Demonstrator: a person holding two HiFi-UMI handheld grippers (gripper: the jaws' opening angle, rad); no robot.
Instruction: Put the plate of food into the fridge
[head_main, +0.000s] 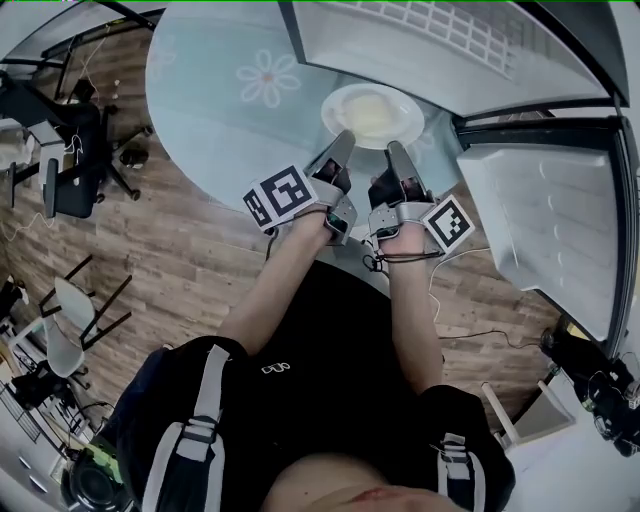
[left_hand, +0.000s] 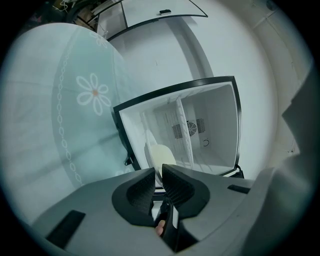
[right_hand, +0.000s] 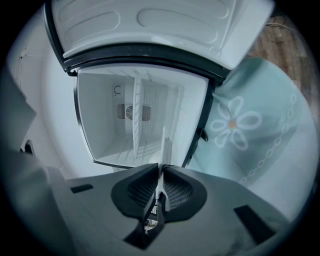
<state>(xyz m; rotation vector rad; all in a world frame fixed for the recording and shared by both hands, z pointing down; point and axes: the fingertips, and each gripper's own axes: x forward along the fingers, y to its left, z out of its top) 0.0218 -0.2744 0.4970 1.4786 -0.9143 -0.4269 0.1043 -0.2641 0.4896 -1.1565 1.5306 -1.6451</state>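
A: Left gripper (head_main: 344, 142) clamped on plate (head_main: 372, 113) rim. Right gripper (head_main: 394, 150) clamped on the near rim beside it. Plate is held in the air before the open fridge (head_main: 440, 45).

B: Advice: move both together, stay level, slide onto shelf (right_hand: 137, 115), then release.

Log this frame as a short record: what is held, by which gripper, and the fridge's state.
held item: plate carrying pale food
left gripper: shut on the plate's rim
right gripper: shut on the opposite rim
fridge: door open, wire shelf visible inside
task stage: plate not yet inside the fridge
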